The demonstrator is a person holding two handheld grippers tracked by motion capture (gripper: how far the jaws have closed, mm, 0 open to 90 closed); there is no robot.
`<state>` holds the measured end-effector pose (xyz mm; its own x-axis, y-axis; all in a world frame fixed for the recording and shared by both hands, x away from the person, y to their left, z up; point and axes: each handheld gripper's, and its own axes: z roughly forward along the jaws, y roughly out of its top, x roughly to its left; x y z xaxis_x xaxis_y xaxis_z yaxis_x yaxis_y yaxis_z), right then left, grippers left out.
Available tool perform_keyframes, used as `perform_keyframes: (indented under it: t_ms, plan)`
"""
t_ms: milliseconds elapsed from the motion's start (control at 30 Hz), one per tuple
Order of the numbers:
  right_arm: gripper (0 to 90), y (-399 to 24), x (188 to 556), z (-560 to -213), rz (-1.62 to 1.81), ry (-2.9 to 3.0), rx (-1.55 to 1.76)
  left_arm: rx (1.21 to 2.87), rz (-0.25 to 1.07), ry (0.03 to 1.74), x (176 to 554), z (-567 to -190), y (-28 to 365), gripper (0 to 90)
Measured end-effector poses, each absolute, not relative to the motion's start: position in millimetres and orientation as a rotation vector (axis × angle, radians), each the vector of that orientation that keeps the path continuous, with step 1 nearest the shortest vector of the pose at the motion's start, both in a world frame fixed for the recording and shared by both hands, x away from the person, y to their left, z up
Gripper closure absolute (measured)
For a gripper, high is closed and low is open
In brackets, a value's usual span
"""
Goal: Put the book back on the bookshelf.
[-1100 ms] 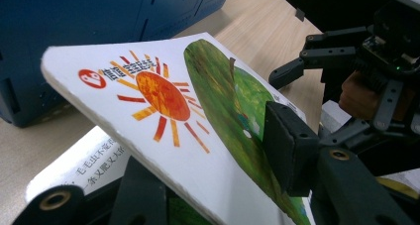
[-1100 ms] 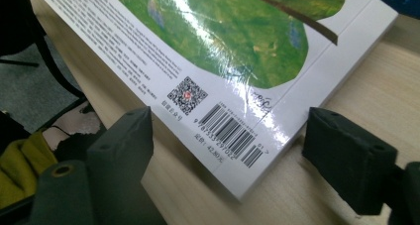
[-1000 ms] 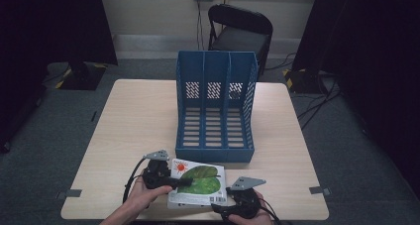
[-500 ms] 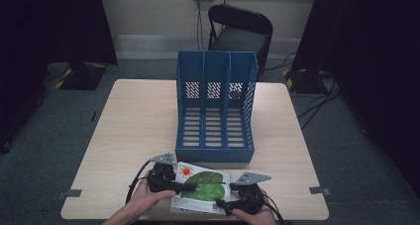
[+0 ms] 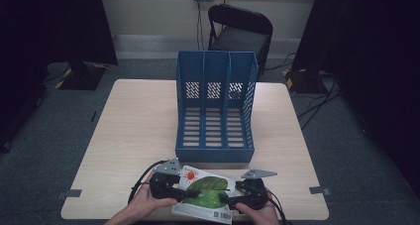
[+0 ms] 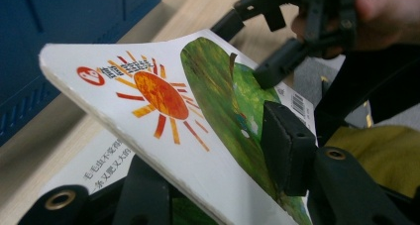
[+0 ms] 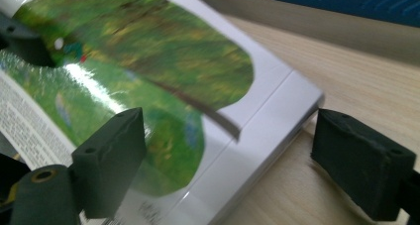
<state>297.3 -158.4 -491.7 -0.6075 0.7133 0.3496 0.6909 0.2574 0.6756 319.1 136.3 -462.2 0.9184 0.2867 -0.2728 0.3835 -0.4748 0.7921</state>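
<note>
Both jaws of the right gripper (image 5: 229,201) have just spread off the book (image 5: 207,191).

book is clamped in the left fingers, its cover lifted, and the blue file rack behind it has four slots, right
Not quite: the rack has three slots, not four, as the high view shows. The rest holds: the book is clamped in the left fingers, cover lifted.

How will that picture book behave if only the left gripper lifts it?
The picture book looks thin with a glossy cover, so it may slip. Its cover already curls away in the right gripper view, so it will probably flop open. The left gripper clamps one edge; expect sagging.
</note>
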Motion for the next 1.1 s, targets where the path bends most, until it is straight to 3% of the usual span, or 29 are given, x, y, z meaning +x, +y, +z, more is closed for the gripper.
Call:
perform_keyframes:
  t_ms: [233,467,1100]
  plan:
    - [12.7,-162,302,-495,1.374,2.511,1.438,2.118,-0.131,0.467,319,-464,134,59.1]
    - [25.5,-169,302,-487,1.397,2.465,1.405,2.124,-0.115,0.486,322,-465,137,60.0]
    - [27.8,-172,291,-463,1.555,2.28,1.261,2.082,-0.037,0.569,328,-464,142,58.6]
